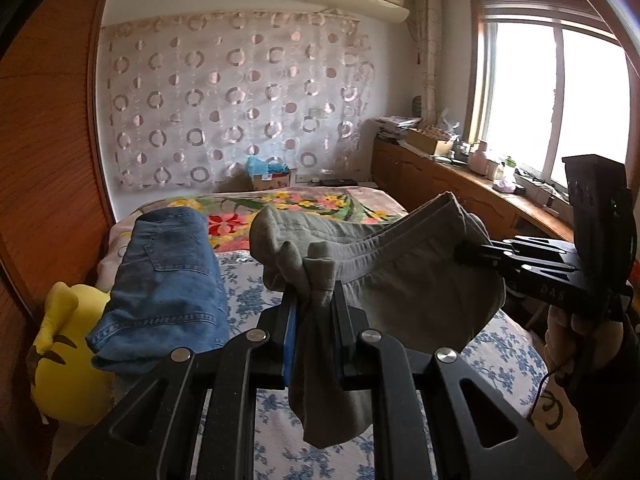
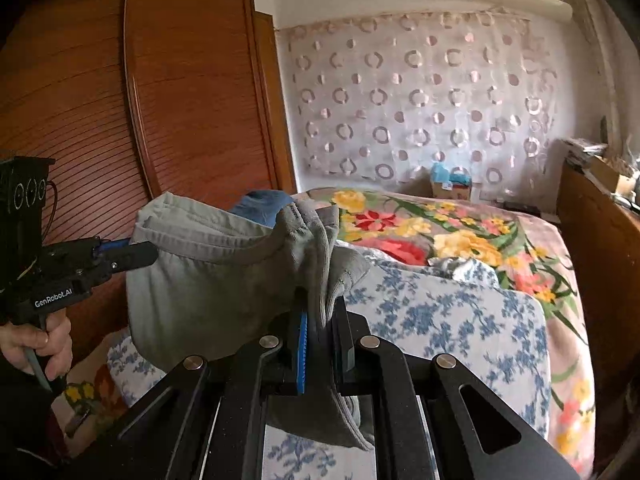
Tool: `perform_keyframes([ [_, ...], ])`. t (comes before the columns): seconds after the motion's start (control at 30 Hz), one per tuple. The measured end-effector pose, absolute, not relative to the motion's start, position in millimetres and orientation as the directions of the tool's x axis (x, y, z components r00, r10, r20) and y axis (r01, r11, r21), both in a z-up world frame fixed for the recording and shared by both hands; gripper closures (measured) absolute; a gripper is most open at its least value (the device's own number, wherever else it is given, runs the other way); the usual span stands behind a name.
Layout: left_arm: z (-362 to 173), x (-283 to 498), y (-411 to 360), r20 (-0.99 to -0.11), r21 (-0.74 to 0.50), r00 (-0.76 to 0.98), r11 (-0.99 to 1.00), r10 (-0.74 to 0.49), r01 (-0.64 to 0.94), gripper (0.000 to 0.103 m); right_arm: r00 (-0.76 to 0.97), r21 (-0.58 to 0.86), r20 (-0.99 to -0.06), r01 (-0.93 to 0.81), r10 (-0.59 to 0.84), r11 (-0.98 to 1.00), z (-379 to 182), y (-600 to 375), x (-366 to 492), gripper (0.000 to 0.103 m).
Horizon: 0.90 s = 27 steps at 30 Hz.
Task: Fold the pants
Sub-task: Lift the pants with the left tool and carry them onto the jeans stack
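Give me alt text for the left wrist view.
The left gripper is shut on bunched grey pants, held above the bed; the right gripper pinches their far end. Folded jeans lie left.

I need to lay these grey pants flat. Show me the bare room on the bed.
Free: the blue-flowered sheet below the grey pants, right of the folded jeans. Crowded: the jeans and yellow plush fill the left edge; the bright floral blanket lies rumpled beyond.
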<state>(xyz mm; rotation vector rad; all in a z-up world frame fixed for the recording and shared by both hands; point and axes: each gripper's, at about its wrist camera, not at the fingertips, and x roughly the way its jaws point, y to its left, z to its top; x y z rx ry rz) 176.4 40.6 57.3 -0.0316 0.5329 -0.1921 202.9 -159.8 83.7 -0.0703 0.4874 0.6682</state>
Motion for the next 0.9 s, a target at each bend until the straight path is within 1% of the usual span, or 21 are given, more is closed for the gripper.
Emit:
perform_keyframes([
  [0.4, 40.9, 222.6, 81.8, -0.552, -0.108, 0.821, 0.989, -0.146, 0.104, 0.087, 0.626, 0.082, -0.500, -0.653, 0.598, 0.752, 73.5, -121.1, 279.7, 0.094],
  [0.57, 46.1, 237.2, 97.3, -0.547, -0.096, 0.828, 0.992, -0.126, 0.087, 0.087, 0.618, 0.062, -0.511, -0.667, 0.598, 0.742, 77.0, -99.7, 307.9, 0.094],
  [0.9, 57.0, 263.0, 132.2, -0.518, -0.060, 0.854, 0.998, -0.051, 0.023, 0.087, 0.618, 0.009, -0.479, -0.707, 0.623, 0.708, 90.7, -55.5, 350.7, 0.094],
])
